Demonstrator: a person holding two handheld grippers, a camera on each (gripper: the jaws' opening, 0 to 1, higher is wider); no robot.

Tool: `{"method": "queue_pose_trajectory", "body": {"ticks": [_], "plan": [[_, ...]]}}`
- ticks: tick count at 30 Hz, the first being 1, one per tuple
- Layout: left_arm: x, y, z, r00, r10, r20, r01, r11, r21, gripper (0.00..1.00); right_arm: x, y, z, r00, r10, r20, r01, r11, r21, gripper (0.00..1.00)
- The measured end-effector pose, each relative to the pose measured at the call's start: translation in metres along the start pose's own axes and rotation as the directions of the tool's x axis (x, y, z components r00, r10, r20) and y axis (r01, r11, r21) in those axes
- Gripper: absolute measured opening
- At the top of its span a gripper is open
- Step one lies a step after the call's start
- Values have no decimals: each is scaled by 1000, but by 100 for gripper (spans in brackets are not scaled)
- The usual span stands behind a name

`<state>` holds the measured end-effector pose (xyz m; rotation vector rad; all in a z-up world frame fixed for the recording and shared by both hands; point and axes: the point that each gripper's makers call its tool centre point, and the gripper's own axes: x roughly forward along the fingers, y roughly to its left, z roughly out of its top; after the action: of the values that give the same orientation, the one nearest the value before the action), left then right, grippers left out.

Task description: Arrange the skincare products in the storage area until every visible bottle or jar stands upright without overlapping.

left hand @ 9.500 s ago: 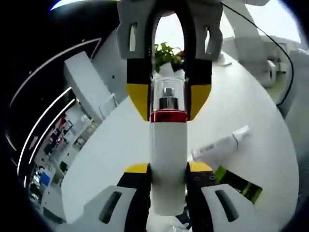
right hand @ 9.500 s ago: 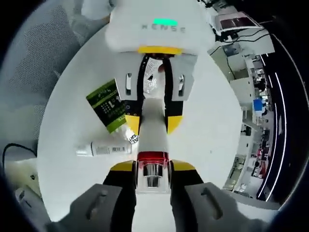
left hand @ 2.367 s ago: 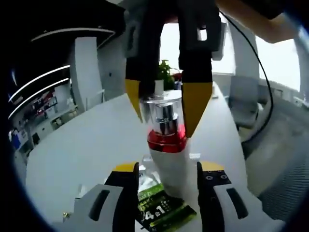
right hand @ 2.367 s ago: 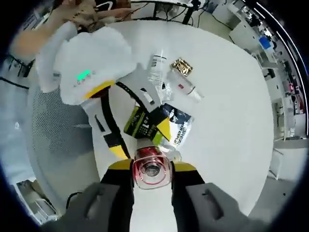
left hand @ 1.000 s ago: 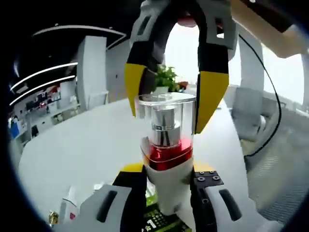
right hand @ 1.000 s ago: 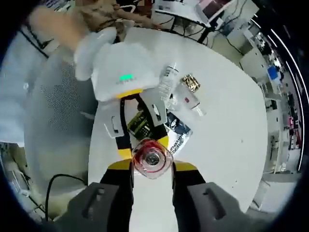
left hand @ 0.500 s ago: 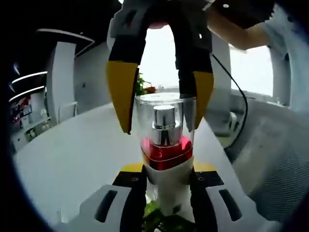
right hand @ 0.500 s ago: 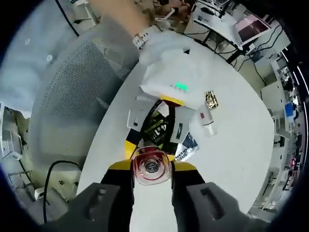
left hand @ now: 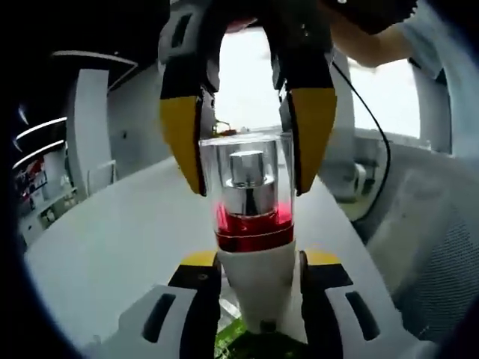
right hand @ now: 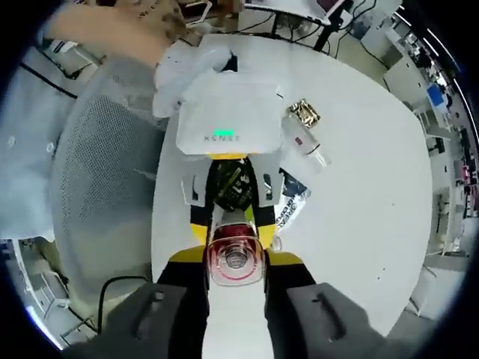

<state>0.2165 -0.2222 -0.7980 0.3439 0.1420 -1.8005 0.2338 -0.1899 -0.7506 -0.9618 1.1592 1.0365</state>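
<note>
Status at inspection: one pump bottle point(left hand: 254, 247), white-bodied with a red collar and clear cap, is held off the bench point(right hand: 359, 172) between both pairs of tongs. The left tongs point(left hand: 254, 271) are closed on its white lower body; the right tongs point(right hand: 234, 258) are clamped on its capped top, seen end-on in the right gripper view. In the left gripper view the right tongs come down from above, yellow pads either side of the clear cap. The bottle appears roughly upright, though the tilting cameras make that hard to confirm.

Outstanding items: beyond the right tongs, under and past the left tongs' white housing, lie a green-and-black packet point(right hand: 230, 187) and a dark printed sachet point(right hand: 288, 206), seemingly overlapping. Just past them a small clear bottle with a gold cap point(right hand: 302, 132) lies on its side.

Assessment: the task is at an early stage. No product is yet seen standing on the bench. The held bottle has to be set down on its base, the gold-capped bottle stood up, and the overlapping packets separated.
</note>
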Motion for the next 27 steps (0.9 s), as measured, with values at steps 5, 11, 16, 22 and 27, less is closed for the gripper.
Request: {"method": "queue_pose_trajectory", "body": {"ticks": [5,11,16,22,27], "plan": [[-2,2,1,1000,-4,-17,4,1000,1,29,1,-1,5,1000,-1,24,1,999,32,27],[3,8,3,1000,3,8,-2,1000,-28,28,1,2,-3,1000,-7,16,6,999,46,27],[12,10,7,999,-27,29,28,999,-25,28,1,1,-11,1000,-9,6,9,998,61,27],[21,14,9,998,-42,44,44,998,-34,28,2,-8,-20,1000,-6,-13,8,997,82,28],[22,13,9,997,-56,52,58,997,-41,28,1,-8,-20,1000,15,-3,-14,997,74,28]]}}
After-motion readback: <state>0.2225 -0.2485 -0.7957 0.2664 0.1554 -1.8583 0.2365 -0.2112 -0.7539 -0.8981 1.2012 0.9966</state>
